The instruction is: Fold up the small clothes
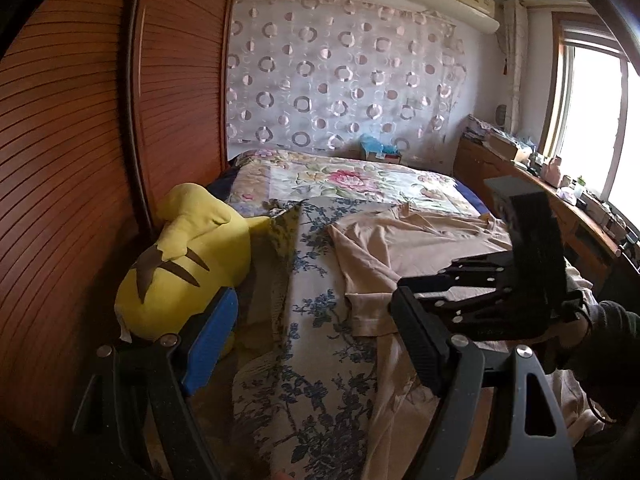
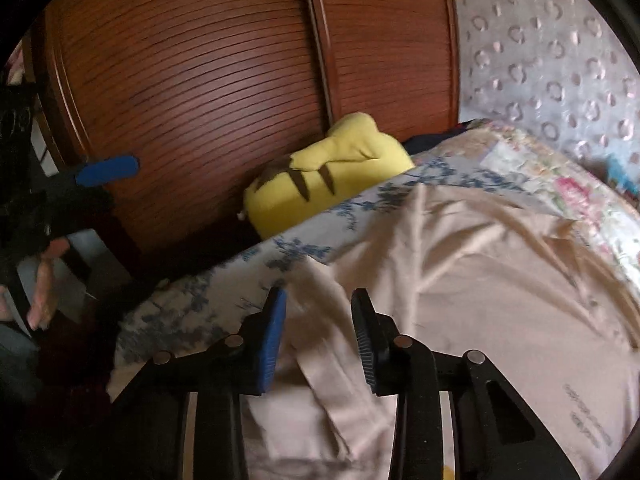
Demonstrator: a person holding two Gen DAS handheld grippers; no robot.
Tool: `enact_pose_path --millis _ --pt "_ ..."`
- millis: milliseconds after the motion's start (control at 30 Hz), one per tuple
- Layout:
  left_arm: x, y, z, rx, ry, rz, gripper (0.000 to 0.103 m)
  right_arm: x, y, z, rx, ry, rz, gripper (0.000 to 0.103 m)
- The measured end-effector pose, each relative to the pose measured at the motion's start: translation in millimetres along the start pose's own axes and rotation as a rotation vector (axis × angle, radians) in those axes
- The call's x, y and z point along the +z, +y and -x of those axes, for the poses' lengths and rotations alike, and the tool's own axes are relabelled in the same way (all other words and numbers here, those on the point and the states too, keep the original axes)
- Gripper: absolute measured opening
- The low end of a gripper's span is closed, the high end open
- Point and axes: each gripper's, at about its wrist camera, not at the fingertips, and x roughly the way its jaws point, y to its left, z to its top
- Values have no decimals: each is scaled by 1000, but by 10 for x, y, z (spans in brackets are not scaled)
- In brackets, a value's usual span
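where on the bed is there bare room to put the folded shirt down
Free: the floral quilt beyond the beige shirt, up to the circle-patterned curtain; and the blue-flowered sheet strip between shirt and yellow plush toy. Crowded: the near right, where the shirt spreads under the right gripper.

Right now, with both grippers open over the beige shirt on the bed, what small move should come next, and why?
Probably lower the right gripper and close it on the beige shirt edge beneath it. Its jaws are open right above the fabric, the shirt lies rumpled and unfolded, and the left gripper is open, off toward the yellow plush toy.
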Motion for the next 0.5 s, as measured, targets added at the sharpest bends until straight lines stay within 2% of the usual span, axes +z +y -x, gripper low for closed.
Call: enact_pose_path --millis 200,333,433,500 --pt "-15 72 0 13 -2 11 80 74 -1 -382 43 74 43 35" --pt "-32 52 -31 15 6 5 80 85 36 -643 -13 140 93 35" --pt "-49 35 -47 11 8 -5 80 85 100 -741 -51 126 154 35" --pt "-48 26 -55 8 12 -6 80 84 147 -770 -93 126 173 17"
